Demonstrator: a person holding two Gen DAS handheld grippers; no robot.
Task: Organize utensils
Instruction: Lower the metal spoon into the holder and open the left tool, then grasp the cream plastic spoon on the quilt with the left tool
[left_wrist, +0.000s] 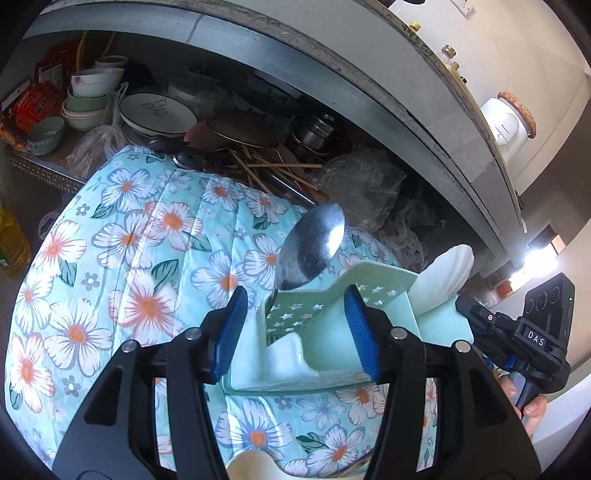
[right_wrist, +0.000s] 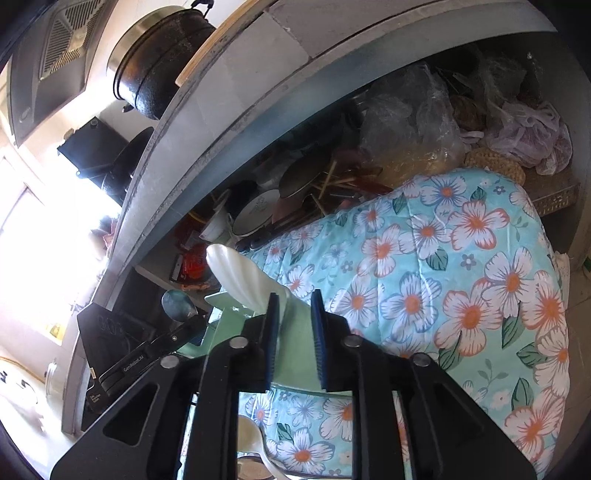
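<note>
At the bottom centre of the left wrist view, the left gripper (left_wrist: 295, 295) is standing with its blue pads apart, straddling the near end of the mint-green utensil holder (left_wrist: 317, 354). They appear to be flanking it rather than squeezing it.

Low in the middle of the right wrist view, the right gripper (right_wrist: 294, 299) is sitting with its pads only narrowly apart. The handle of the white shell-shaped spoon (left_wrist: 447, 277) is running between them, lying against the pad on the left of the frame. A strip of green is showing before the other pad, so I judge the spoon is not being clamped.

That spoon is leaning out over the holder's right-hand edge, and the metal spoon (left_wrist: 314, 243) is standing upright in the star-pierced compartment, centre frame. A cream spoon (right_wrist: 247, 432) is lying at the bottom edge, not yet sorted.

The holder is resting on the floral cloth (left_wrist: 147, 258), which is bulging over something rounded and looks soft. With two tall spoons aboard and neither tool bracing it, it is probably sitting top-heavy. A pad dragging on the white handle during withdrawal could lever the spoon out or tip the holder. Either could slide down the cloth.

Beyond, in the upper half, chopsticks (left_wrist: 273, 170) and stacked bowls (left_wrist: 92, 96) are crowding the shelf (left_wrist: 37, 162), so a wide swing risks knocking them.
</note>
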